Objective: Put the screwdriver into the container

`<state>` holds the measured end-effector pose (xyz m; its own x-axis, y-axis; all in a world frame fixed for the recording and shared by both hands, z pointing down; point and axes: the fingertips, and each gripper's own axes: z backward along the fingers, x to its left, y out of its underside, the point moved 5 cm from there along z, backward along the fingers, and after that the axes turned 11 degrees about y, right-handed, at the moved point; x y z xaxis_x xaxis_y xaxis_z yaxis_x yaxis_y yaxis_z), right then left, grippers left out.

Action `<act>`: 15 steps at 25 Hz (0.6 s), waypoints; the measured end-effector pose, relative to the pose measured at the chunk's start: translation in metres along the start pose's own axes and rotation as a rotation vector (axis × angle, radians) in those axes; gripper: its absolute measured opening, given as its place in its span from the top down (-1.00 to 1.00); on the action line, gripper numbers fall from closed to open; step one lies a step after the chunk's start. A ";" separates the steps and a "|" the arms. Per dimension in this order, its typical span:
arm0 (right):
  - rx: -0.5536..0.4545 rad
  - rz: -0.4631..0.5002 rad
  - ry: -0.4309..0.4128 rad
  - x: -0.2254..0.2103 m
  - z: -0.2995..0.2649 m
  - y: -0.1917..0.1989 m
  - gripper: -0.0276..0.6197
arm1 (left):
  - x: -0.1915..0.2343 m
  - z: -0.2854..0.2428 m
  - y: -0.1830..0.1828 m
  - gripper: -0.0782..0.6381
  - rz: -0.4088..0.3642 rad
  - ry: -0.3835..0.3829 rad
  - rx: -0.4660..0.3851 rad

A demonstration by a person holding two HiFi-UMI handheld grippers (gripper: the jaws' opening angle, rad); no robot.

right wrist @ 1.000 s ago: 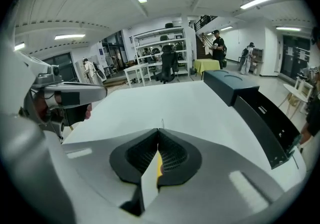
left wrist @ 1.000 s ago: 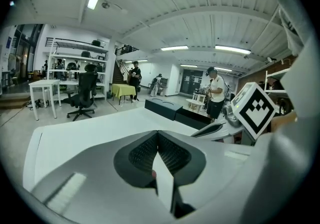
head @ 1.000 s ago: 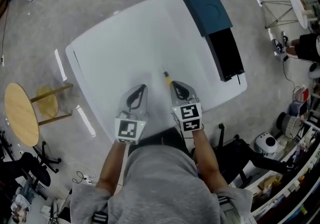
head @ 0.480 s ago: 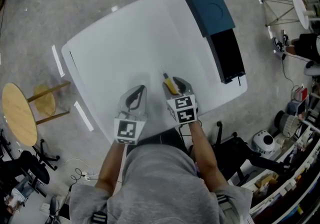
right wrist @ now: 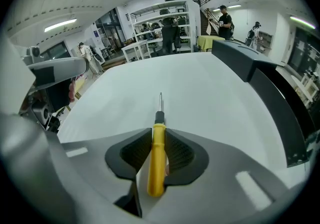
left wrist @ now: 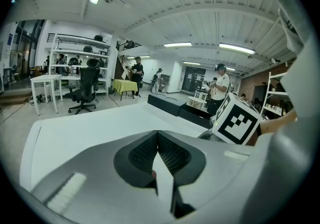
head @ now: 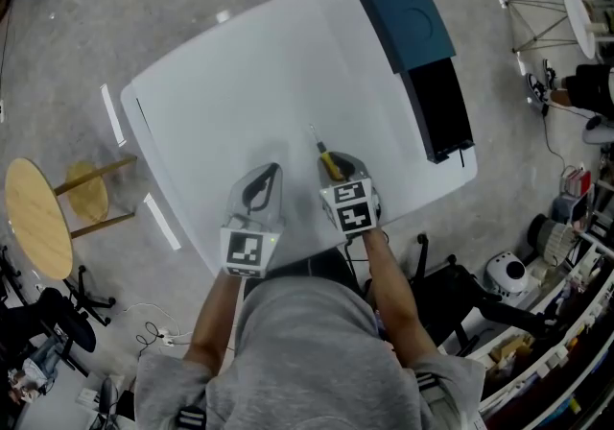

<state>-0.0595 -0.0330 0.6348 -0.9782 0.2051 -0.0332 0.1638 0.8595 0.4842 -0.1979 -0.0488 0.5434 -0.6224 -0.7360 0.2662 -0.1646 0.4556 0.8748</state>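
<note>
The screwdriver (head: 327,160) has a yellow handle (right wrist: 157,158) and a thin metal shaft pointing away from me over the white table (head: 240,83). My right gripper (head: 338,169) is around the handle; its jaws are closing, and in the right gripper view (right wrist: 158,137) both pads touch the handle. The left gripper (head: 268,177) rests on the table just to the left, shut and empty (left wrist: 158,135). The container (head: 436,107) is a long black open box at the table's far right, with a dark blue closed box (head: 403,15) right behind it.
The table's front edge lies just under both grippers. A round wooden stool (head: 38,217) stands on the floor at the left. Shelves, chairs and several people (right wrist: 224,18) are in the background. Clutter lines the right wall (head: 566,246).
The screwdriver lay ahead of the right gripper's tips a second ago. The right gripper has since slid forward over the yellow handle, which now sits between its jaws. The left gripper has stayed put.
</note>
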 end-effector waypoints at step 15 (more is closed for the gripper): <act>-0.067 0.007 0.049 -0.005 0.032 -0.018 0.67 | 0.000 0.011 -0.012 0.75 -0.015 -0.006 -0.063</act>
<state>-0.0532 -0.0345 0.5982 -0.9825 0.1859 0.0125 0.1630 0.8247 0.5416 -0.2042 -0.0485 0.5285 -0.6247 -0.7396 0.2505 -0.1255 0.4117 0.9026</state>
